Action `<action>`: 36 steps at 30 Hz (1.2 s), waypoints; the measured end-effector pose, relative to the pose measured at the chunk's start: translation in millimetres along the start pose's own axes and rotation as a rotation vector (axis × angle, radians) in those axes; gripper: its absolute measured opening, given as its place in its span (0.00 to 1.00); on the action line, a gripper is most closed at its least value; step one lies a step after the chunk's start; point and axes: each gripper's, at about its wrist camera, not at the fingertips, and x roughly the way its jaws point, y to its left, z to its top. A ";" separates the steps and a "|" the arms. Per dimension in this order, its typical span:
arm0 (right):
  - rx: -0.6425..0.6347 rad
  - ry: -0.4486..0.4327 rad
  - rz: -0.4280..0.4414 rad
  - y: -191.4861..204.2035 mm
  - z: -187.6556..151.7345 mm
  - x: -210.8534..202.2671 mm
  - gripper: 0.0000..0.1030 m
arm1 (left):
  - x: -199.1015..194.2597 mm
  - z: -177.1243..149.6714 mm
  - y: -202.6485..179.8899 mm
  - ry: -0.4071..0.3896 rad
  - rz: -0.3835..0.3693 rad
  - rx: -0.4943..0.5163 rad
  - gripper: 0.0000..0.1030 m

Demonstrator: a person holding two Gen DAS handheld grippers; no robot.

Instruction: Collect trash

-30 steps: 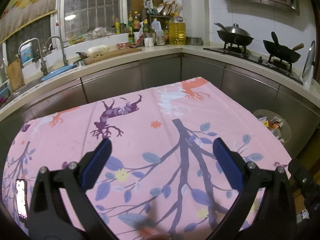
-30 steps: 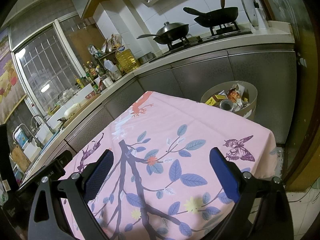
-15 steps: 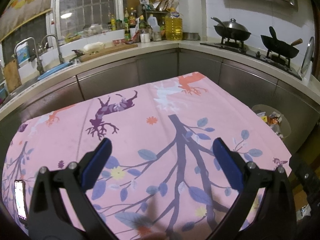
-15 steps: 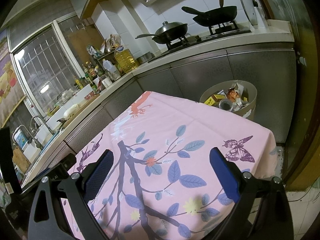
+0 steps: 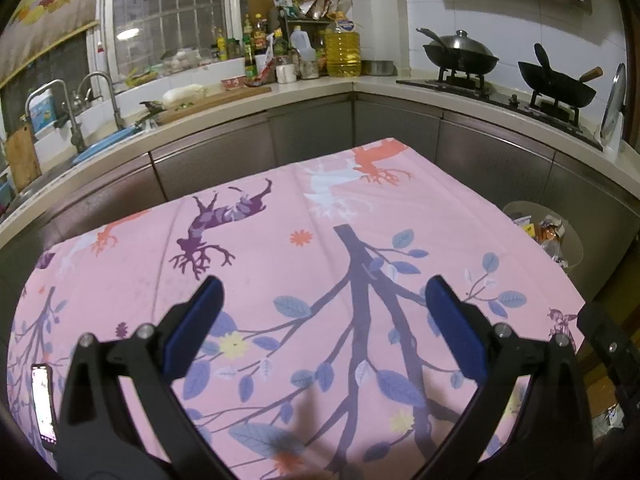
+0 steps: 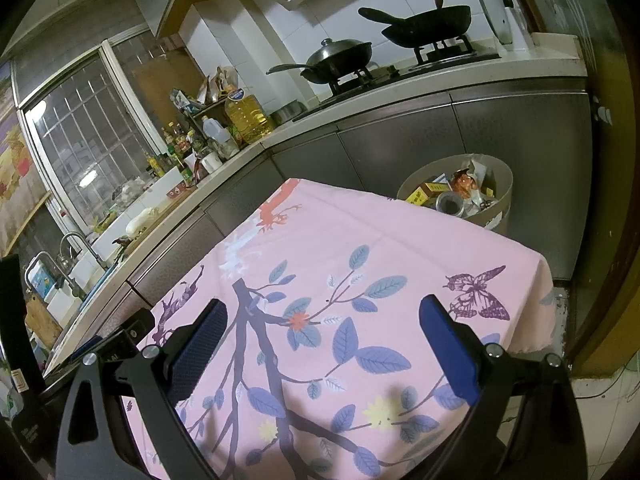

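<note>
We hold the left gripper (image 5: 322, 304) and the right gripper (image 6: 322, 330) above the pink tablecloth (image 5: 304, 216), both with jaws wide apart and nothing between them. Compared with a second ago almost nothing has changed; the views only shifted slightly. The trash (image 6: 460, 194) already lies in the bin (image 6: 502, 178) beside the table's far right corner. We see no loose trash on the cloth, so collecting seems finished.
</note>
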 end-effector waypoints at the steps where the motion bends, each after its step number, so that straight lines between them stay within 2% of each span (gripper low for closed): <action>1: 0.000 0.000 0.000 0.1 -0.4 0.0 0.90 | 0.7 0.3 -0.6 0.001 0.000 0.001 0.94; 36: 0.000 0.002 0.001 -0.6 1.2 0.3 0.90 | 1.6 -4.2 -5.2 0.009 -0.007 0.016 0.94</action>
